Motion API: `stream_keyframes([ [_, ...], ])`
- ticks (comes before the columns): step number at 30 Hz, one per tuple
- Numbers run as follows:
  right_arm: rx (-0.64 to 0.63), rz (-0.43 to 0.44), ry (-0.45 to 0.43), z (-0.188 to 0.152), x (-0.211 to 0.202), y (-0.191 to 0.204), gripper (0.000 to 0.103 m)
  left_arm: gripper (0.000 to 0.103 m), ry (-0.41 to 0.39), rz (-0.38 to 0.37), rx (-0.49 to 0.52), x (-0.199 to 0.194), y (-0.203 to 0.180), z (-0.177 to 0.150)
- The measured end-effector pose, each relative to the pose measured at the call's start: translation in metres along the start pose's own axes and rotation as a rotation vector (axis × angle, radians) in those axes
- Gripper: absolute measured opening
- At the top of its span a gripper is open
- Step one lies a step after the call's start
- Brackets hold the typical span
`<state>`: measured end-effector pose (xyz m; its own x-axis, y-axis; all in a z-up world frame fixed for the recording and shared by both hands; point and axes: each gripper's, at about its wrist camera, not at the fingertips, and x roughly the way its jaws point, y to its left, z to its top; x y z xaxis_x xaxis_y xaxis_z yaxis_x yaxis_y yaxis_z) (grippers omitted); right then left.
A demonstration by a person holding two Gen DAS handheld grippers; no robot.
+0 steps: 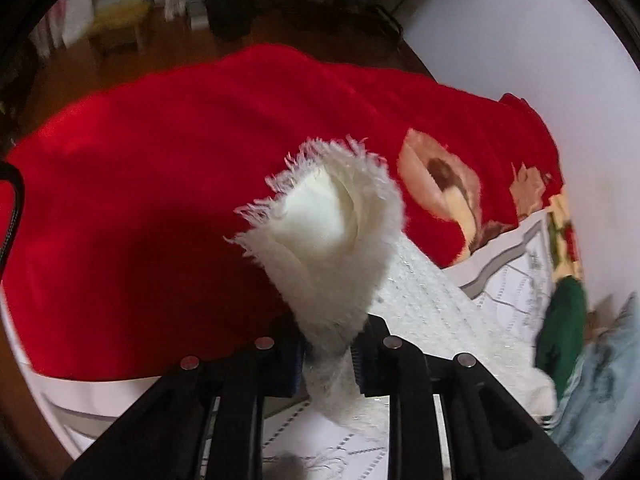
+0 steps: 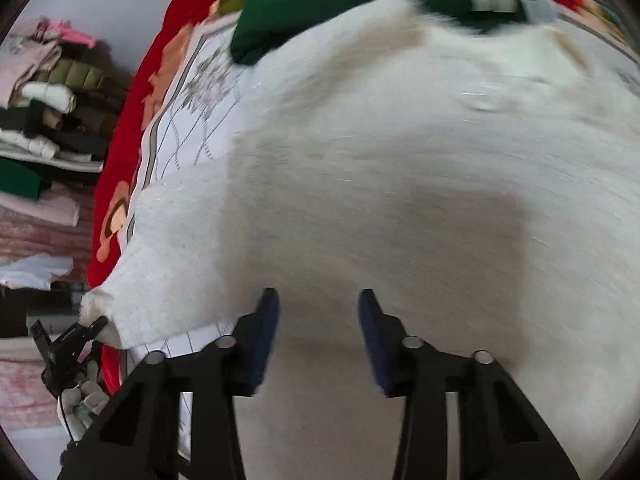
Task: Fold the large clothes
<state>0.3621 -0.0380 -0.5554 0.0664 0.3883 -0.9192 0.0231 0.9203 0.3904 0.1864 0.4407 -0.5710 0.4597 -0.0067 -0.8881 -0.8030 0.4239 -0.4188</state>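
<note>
A large white knitted garment (image 2: 380, 152) with a frayed edge lies spread on the bed. My left gripper (image 1: 328, 354) is shut on its fringed sleeve end (image 1: 324, 224), held up above the red blanket (image 1: 152, 184). In the right wrist view the left gripper (image 2: 86, 330) shows at the lower left, pinching the garment's drawn-out corner. My right gripper (image 2: 318, 340) is open and empty, its blue pads (image 2: 266, 336) hovering just over the garment's near part.
A green garment (image 2: 340, 4) lies at the far side of the bed, on a white patterned sheet (image 2: 192, 108). Stacks of folded clothes (image 2: 48, 120) stand at the left. A light blue cloth (image 1: 600, 384) lies at the right. A wooden floor and stool (image 1: 120, 28) are beyond the bed.
</note>
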Motion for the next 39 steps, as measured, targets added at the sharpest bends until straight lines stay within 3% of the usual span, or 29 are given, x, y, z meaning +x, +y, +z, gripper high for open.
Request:
stream_keyframes([
  [2,-0.029,-0.042,0.069,0.009,0.036,0.014,0.035,0.032,0.012,-0.040,-0.046,-0.012,0.006,-0.004],
  [4,-0.029,-0.072,0.118,0.014,0.056,0.019,0.035,0.075,-0.001,-0.094,-0.069,-0.035,0.016,-0.012],
  [5,-0.010,-0.053,0.124,0.016,0.055,0.017,0.035,0.081,-0.019,-0.119,-0.086,-0.043,0.016,-0.018],
  [8,0.042,0.031,0.131,0.014,0.038,0.001,0.036,0.084,-0.004,-0.169,-0.156,-0.060,0.027,-0.042],
  [11,0.098,0.064,0.119,0.000,0.014,-0.023,0.042,0.084,0.066,-0.170,-0.212,-0.043,0.024,-0.067],
  [15,0.140,0.043,0.104,-0.017,-0.004,-0.049,0.043,0.084,0.119,-0.131,-0.235,-0.002,0.011,-0.079],
  [17,0.176,0.034,0.095,-0.025,-0.010,-0.060,0.043,0.084,0.091,-0.053,-0.216,0.016,-0.005,-0.072],
  [20,0.247,0.017,0.089,-0.032,-0.015,-0.085,0.043,0.082,0.019,0.083,-0.177,0.025,-0.027,-0.057],
  [21,0.266,0.008,0.087,-0.033,-0.012,-0.090,0.043,0.064,-0.022,0.113,-0.157,0.023,-0.034,-0.053],
  [22,0.278,-0.003,0.083,-0.033,-0.012,-0.093,0.043,0.017,-0.068,0.170,-0.116,0.018,-0.045,-0.046],
  [23,0.280,-0.015,0.077,-0.033,-0.012,-0.094,0.043,0.007,-0.080,0.186,-0.095,0.015,-0.048,-0.042],
  [25,0.253,-0.088,0.043,-0.030,-0.015,-0.089,0.056,0.007,-0.123,0.184,-0.054,0.002,-0.062,-0.031],
  [26,0.228,-0.128,0.021,-0.028,-0.019,-0.087,0.086,0.007,-0.147,0.184,-0.030,-0.006,-0.068,-0.029],
  [27,0.207,-0.151,-0.003,-0.027,-0.024,-0.085,0.102,0.007,-0.180,0.182,0.017,-0.018,-0.079,-0.027],
  [30,0.145,-0.195,-0.081,-0.021,-0.039,-0.085,0.102,0.007,-0.295,0.182,0.214,-0.059,-0.129,-0.038],
  [34,0.172,-0.144,-0.088,-0.019,-0.051,-0.107,0.102,0.006,-0.424,0.143,0.500,-0.114,-0.207,-0.081],
  [39,0.203,-0.114,-0.092,-0.028,-0.079,-0.150,0.102,0.006,-0.432,0.027,0.764,-0.136,-0.299,-0.167],
])
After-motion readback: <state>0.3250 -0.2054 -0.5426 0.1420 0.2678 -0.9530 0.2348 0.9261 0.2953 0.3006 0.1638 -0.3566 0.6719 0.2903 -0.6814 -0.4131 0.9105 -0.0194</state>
